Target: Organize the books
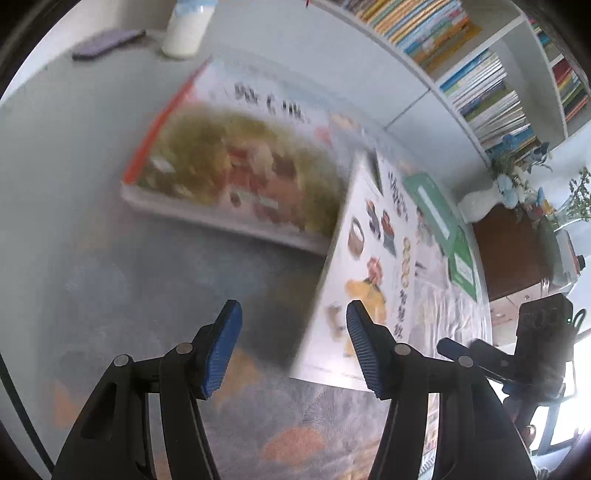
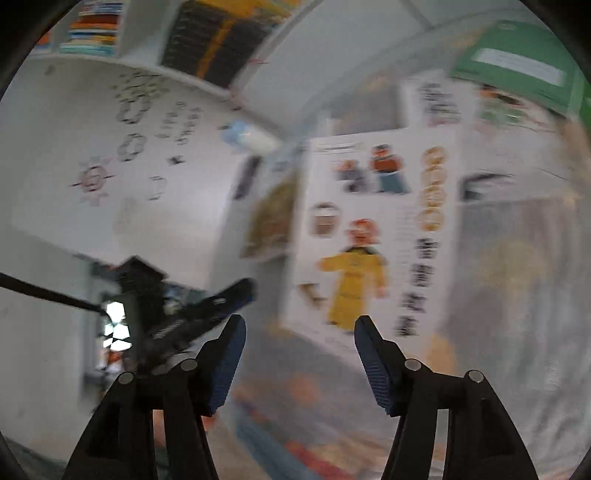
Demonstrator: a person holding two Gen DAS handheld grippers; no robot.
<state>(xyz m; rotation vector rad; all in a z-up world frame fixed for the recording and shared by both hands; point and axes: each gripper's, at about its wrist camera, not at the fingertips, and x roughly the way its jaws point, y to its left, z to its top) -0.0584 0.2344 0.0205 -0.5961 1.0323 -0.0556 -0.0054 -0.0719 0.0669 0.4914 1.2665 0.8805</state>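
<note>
A large picture book (image 1: 236,173) with a red spine lies flat on the patterned surface. Overlapping its right edge is a white book (image 1: 373,266) with cartoon figures, and a green book (image 1: 439,218) lies beyond that. My left gripper (image 1: 293,343) is open with nothing between its pads, just short of the white book's near corner. In the right wrist view my right gripper (image 2: 299,343) is open and empty, facing the white book (image 2: 369,236), with the green book (image 2: 517,62) at top right. The picture is blurred.
A white bookshelf (image 1: 480,74) packed with books stands at the back. A white bottle (image 1: 186,31) and a dark phone (image 1: 107,44) sit past the picture book. A vase of flowers (image 1: 513,184) stands on a brown cabinet at right. A wall with stickers (image 2: 129,147) is at left.
</note>
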